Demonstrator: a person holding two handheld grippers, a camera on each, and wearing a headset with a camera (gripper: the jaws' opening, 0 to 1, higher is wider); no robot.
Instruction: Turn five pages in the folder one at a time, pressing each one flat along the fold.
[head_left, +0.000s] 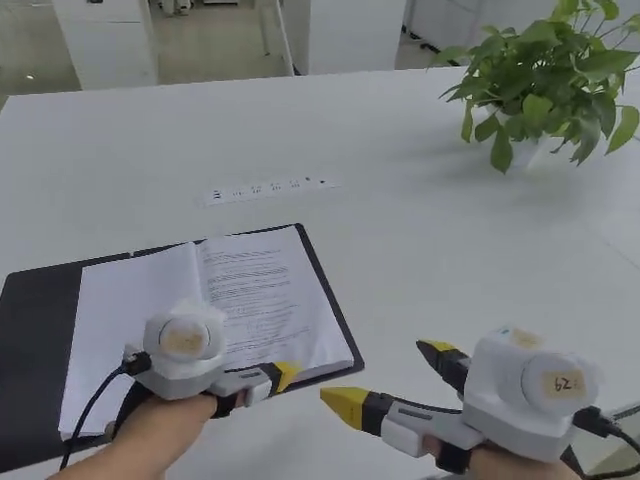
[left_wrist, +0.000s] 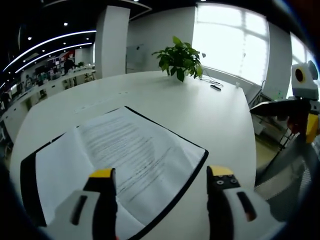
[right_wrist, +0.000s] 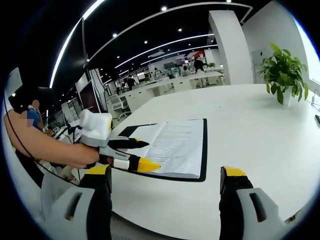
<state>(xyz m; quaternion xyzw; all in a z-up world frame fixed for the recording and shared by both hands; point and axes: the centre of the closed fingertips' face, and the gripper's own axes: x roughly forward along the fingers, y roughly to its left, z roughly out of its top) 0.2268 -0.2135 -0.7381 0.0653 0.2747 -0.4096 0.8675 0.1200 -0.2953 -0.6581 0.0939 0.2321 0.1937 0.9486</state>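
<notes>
- The white table (head_left: 420, 220) lies bare from the middle of the head view out to 3 o'clock, an open stretch between the folder (head_left: 35, 340) and the plant (head_left: 545, 80).
- The folder sits at 8 o'clock in the head view. It is open and flat, and its black cover shows as a border around the paper.
- It holds a plain sheet on its left half and a printed page (head_left: 265, 290) on its right half, with the fold running between them.
- The left gripper (head_left: 283, 375) hangs over the folder's near right corner.
- In the left gripper view its jaws are spread wide with nothing gripped. One jaw is over the printed page and the other is over bare table past the cover's edge.
- The right gripper (head_left: 388, 375) is at 5 o'clock in the head view, over bare table, just beside the folder's near right corner and apart from it. Its jaws are also wide with nothing between them.
- The plant stands at 2 o'clock, well apart from the folder. Leaves mostly hide its pot.
- A flush socket strip (head_left: 265, 187) lies at 12 o'clock of the folder.
</notes>
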